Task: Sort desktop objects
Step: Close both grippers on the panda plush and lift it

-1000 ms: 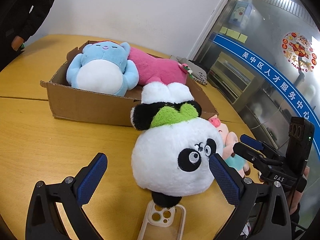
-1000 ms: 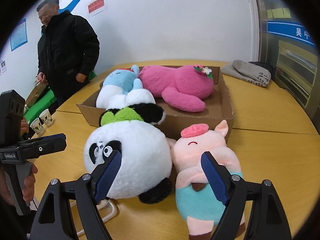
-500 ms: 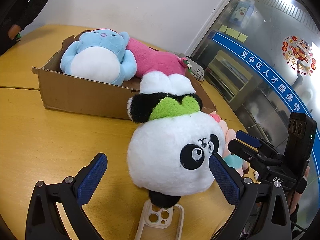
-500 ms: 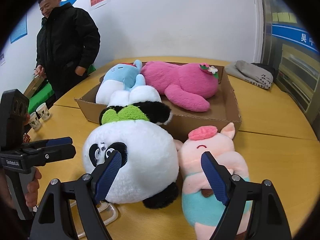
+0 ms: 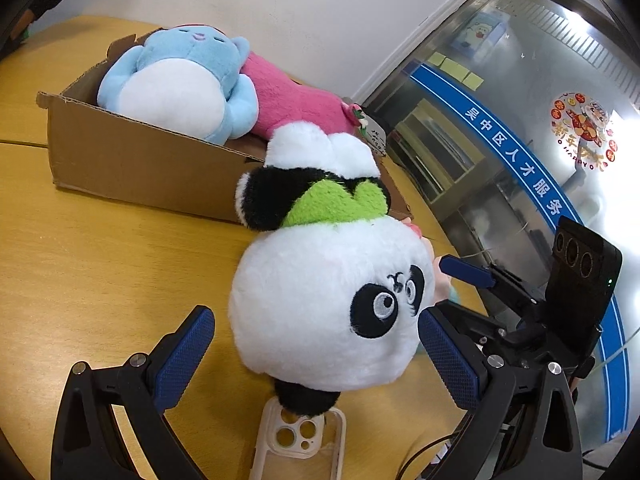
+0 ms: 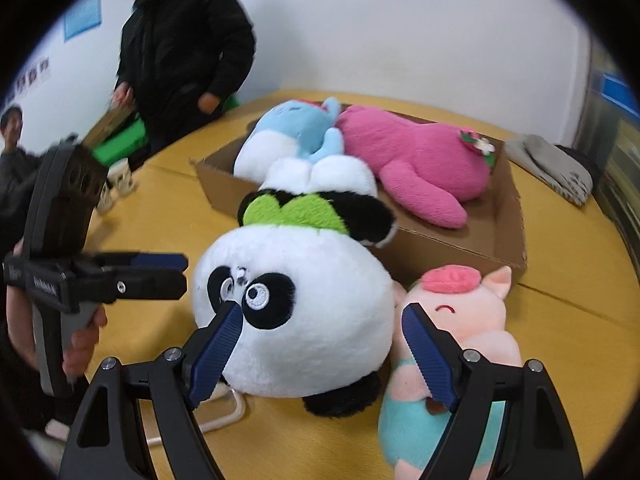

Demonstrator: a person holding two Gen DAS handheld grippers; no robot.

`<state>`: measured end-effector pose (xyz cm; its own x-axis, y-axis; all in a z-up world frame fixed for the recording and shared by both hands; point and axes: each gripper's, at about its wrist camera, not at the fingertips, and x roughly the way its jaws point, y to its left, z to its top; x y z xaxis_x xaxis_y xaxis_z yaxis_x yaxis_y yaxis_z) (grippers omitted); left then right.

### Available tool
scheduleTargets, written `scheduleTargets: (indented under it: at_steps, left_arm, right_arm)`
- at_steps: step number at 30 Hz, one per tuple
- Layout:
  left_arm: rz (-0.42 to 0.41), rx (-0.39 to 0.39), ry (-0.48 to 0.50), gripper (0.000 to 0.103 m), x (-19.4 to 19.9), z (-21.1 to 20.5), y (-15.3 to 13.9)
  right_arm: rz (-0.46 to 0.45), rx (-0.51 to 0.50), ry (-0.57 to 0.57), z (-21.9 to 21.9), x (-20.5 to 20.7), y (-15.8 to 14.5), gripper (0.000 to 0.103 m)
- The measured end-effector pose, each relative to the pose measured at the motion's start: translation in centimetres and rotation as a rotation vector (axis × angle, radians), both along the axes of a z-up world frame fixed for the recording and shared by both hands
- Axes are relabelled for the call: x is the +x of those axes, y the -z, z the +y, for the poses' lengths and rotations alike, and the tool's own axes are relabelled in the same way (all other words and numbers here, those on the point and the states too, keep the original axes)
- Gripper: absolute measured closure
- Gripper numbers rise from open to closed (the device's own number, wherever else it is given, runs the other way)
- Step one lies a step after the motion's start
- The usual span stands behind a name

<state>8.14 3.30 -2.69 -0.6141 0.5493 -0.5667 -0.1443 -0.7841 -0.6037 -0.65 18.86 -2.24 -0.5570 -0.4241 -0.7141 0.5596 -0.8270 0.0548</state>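
Observation:
A white and black panda plush point(image 5: 320, 300) lies upside down on the yellow table, its head toward me. My left gripper point(image 5: 316, 364) is open, its blue pads on either side of the panda's head without touching it. My right gripper point(image 6: 324, 354) is open too, its pads around the panda point(image 6: 304, 304) from the other side. A pink pig plush point(image 6: 452, 352) lies beside the panda, partly behind my right gripper's right finger. A cardboard box point(image 5: 132, 160) behind them holds a blue plush point(image 5: 180, 80) and a pink plush point(image 5: 296, 104).
A clear phone case point(image 5: 300, 444) lies on the table under the panda's ear. Grey cloth point(image 6: 556, 168) lies at the table's far right. A man in black point(image 6: 180, 48) stands at the far edge, cups point(image 6: 120, 176) near him.
Both grippers have moved closer to the panda, so its head now sits between the pads of each. The right gripper has swung left, away from the pig. Both stay open.

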Motion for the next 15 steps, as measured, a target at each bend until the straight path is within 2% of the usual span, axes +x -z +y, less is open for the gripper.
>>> scheduleTargets:
  at_steps: [4, 12, 13, 14, 15]
  left_arm:
    - [-0.014, 0.012, -0.007, 0.000, -0.4, -0.2, 0.5]
    - [-0.043, 0.012, 0.047, 0.000, -1.6, 0.5, 1.2]
    - [-0.047, 0.013, 0.054, 0.002, -1.8, 0.5, 1.3]
    - [-0.050, 0.014, 0.061, 0.010, -1.9, 0.6, 1.3]
    - [-0.054, 0.015, 0.068, 0.011, -2.1, 0.7, 1.4]
  right_arm:
    - [-0.035, -0.019, -0.020, 0.1, -0.8, 0.7, 0.021]
    - [-0.103, -0.060, -0.071, 0.2, -2.1, 1.8, 0.025]
    - [-0.110, -0.069, -0.087, 0.1, -2.2, 1.9, 0.025]
    - [-0.120, -0.081, -0.097, 0.1, -2.2, 2.0, 0.028]
    - [-0.130, -0.095, -0.096, 0.0, -2.3, 2.2, 0.032]
